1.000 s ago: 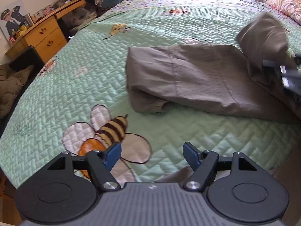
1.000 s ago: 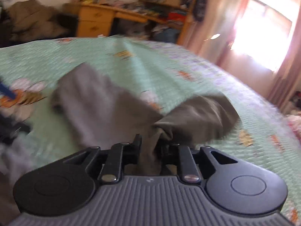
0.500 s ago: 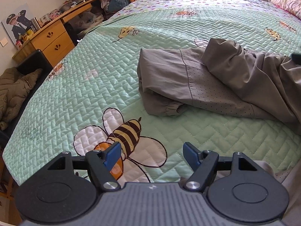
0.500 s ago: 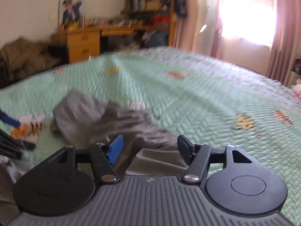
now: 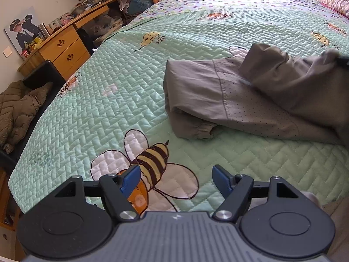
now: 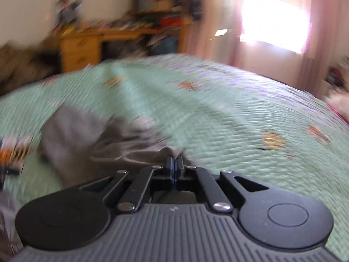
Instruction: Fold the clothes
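Observation:
A grey garment (image 5: 246,100) lies partly folded on the green quilted bed, one part flopped over the lower layer at the right. My left gripper (image 5: 175,178) is open and empty, low over the bee print near the bed's front edge, short of the garment. My right gripper (image 6: 174,163) is shut on an edge of the grey garment (image 6: 122,146), which bunches just in front of its fingers. The right wrist view is blurred by motion. A dark bit of the right gripper shows at the far right of the left wrist view (image 5: 342,61).
The green bedspread (image 5: 122,100) with bee and ladybird prints covers the bed. A wooden desk with drawers (image 5: 63,50) and a black chair with a brown jacket (image 5: 17,109) stand to the left. A pink pillow (image 5: 333,0) lies at the far right.
My right gripper let go of the raised grey fabric, which dropped onto the lower layer, then shut again on an edge of the garment. My left gripper stayed open and drifted slightly.

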